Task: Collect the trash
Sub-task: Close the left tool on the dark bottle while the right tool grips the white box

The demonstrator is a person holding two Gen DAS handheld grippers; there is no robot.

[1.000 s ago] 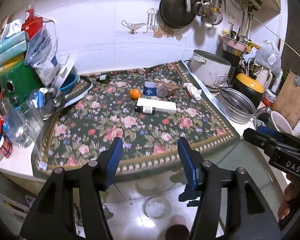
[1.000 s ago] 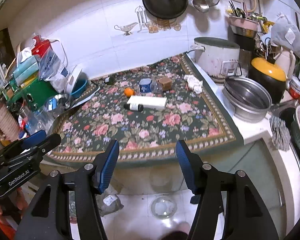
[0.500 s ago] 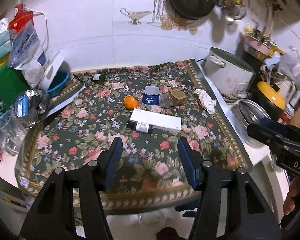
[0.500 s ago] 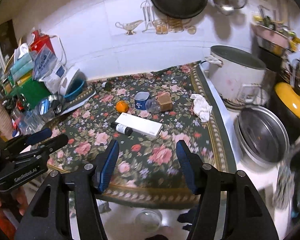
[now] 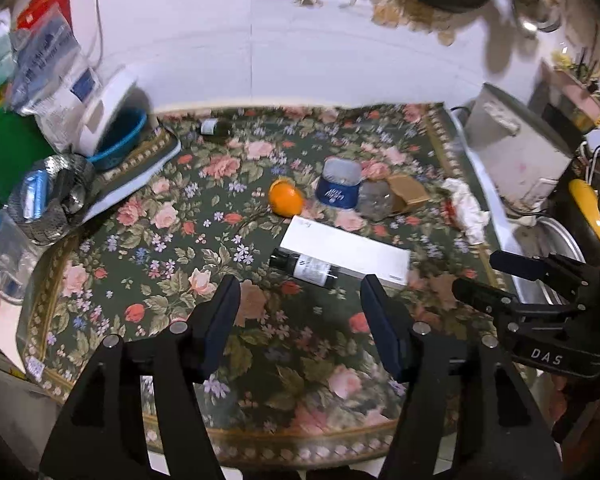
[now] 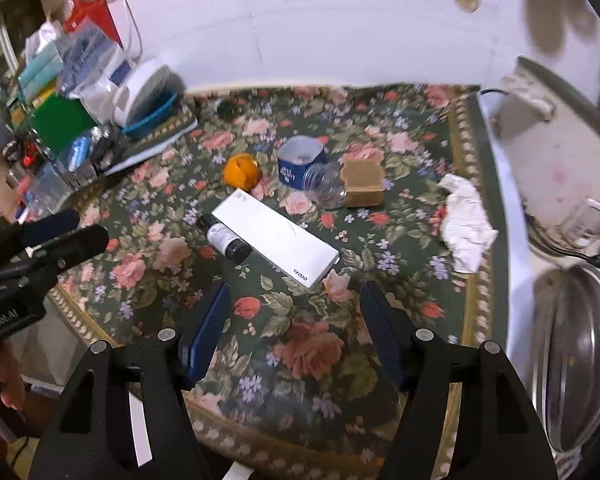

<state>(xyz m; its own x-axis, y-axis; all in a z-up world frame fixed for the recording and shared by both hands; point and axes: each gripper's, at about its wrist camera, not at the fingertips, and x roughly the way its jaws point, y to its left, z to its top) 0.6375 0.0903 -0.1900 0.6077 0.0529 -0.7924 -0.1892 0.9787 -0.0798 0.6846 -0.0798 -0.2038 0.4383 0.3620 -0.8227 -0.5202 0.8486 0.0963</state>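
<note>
Trash lies on a floral cloth (image 5: 148, 264): a long white box (image 5: 346, 254) (image 6: 276, 242), a small dark bottle (image 5: 308, 269) (image 6: 224, 238) against it, an orange peel (image 5: 286, 198), a blue cup (image 5: 338, 186), a clear jar (image 6: 326, 188), a brown carton (image 6: 362, 182) and a crumpled tissue (image 5: 466, 210) (image 6: 466, 226). My left gripper (image 5: 300, 292) hovers just short of the bottle. Its jaws are opening with nothing between them. My right gripper (image 6: 295, 296) hangs near the box's right end. It is also opening and empty.
A rice cooker (image 5: 512, 136) and a steel bowl (image 6: 576, 360) stand to the right of the cloth. Bags, a green box, a blue basin (image 5: 118, 142) and a mesh basket (image 5: 48, 200) crowd the left. Another dark bottle (image 5: 214, 128) lies at the back.
Both grippers have moved forward from beyond the counter's front edge to over the cloth and tilted down. Their jaws stand a little wider.
</note>
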